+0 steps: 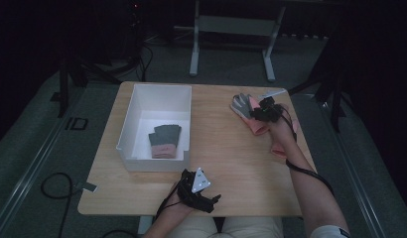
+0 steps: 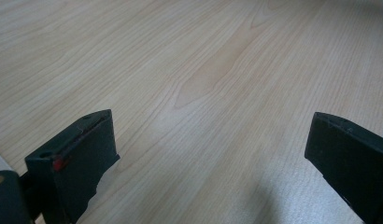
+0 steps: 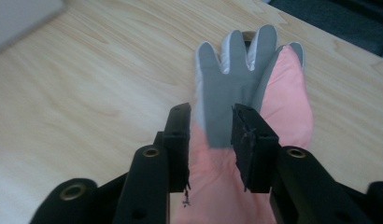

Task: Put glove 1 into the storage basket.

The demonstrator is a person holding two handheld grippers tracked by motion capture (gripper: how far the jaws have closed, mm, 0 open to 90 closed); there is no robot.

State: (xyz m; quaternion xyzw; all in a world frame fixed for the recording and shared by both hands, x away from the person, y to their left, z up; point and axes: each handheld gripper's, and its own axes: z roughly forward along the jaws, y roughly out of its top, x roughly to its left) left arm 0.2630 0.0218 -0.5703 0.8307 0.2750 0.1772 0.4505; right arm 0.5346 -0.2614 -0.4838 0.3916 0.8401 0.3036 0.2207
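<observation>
Gloves are being gathered into the white bin at the left of the worktop, and this looks like the pick-up step for the next one. One folded grey-and-pink glove already lies inside the bin. At the far right of the worktop, the right gripper sits over a grey-palmed glove with a pink cuff, its jaws narrowed on either side of the grey palm; whether they pinch the fabric or merely flank it I cannot tell. The left gripper hovers low over bare wood near the front edge, jaws spread wide and holding nothing. Next, I judge, the right gripper needs a firm bite on the glove, a lift clear of the worktop, and a carry leftward over the bin's wall before release; limp fabric may sag and drag.
</observation>
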